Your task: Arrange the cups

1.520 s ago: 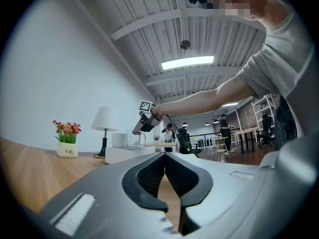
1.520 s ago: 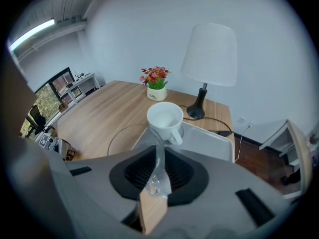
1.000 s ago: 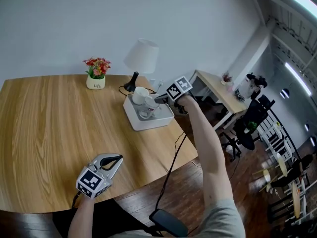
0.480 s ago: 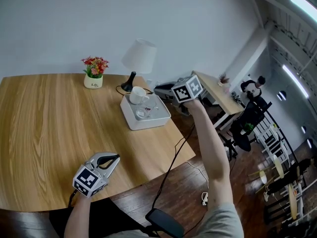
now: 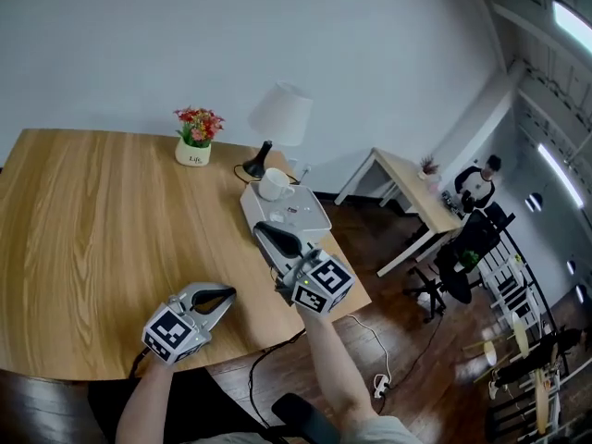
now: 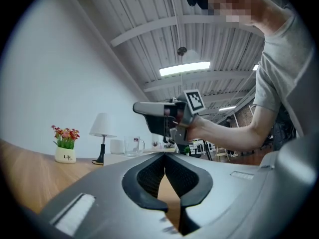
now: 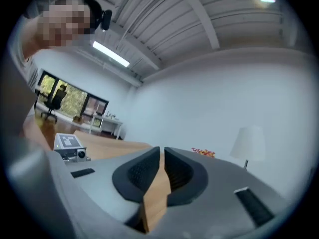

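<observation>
A white tray (image 5: 314, 218) lies near the table's far right corner, with a white cup (image 5: 274, 184) standing at its back end. In the left gripper view a clear glass cup (image 6: 133, 145) with a handle stands next to the white cup (image 6: 117, 146) on that tray. My right gripper (image 5: 268, 235) hovers over the table's near right part, in front of the tray, pointing left and level, shut and with nothing in it. My left gripper (image 5: 220, 296) sits low at the near table edge, shut and empty, pointing toward the tray.
A white lamp (image 5: 282, 118) and a small pot of red flowers (image 5: 196, 146) stand at the back of the wooden table (image 5: 92, 220). A black cable (image 5: 277, 359) hangs off the near edge. Beyond the table's right side are a desk and chairs.
My right gripper has drawn away from the cups on the tray, swung back to the near side of the table and shut. The left gripper has stayed put.
</observation>
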{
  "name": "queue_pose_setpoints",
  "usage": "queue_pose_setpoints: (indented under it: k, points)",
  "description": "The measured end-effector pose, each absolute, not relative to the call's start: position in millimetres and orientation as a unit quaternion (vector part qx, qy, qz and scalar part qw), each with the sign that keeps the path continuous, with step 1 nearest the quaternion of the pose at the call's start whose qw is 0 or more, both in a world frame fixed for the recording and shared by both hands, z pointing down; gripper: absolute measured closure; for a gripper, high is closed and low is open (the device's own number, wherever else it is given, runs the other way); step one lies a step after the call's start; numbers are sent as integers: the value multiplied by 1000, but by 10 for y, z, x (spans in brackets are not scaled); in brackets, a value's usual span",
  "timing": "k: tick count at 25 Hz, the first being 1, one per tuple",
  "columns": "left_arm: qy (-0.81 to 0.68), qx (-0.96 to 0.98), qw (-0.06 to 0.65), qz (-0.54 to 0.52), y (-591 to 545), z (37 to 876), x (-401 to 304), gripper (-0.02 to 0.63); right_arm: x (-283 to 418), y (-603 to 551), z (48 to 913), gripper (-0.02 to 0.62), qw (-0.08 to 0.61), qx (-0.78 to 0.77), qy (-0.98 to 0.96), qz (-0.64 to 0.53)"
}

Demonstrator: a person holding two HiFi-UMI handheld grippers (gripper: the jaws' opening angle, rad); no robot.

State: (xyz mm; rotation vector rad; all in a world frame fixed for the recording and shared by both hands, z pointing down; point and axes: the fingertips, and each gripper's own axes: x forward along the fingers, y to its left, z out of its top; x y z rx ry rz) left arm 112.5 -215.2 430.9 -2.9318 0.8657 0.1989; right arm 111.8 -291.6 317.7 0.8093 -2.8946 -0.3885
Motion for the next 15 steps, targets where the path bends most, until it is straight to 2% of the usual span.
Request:
queue_pose_setpoints:
  k: [3, 6, 15]
  points:
    - [285, -956, 38, 59, -2164, 4333, 1101, 595, 1168, -2765, 3533, 569, 7, 272, -959, -74]
    - [285, -956, 38, 62, -2158, 4320, 1093, 595, 1150, -2635, 3796, 568, 10, 281, -955, -96]
    - [287, -955, 39, 62, -2156, 4344, 1069, 595, 1294, -2557, 4110, 569, -63, 313, -944, -89]
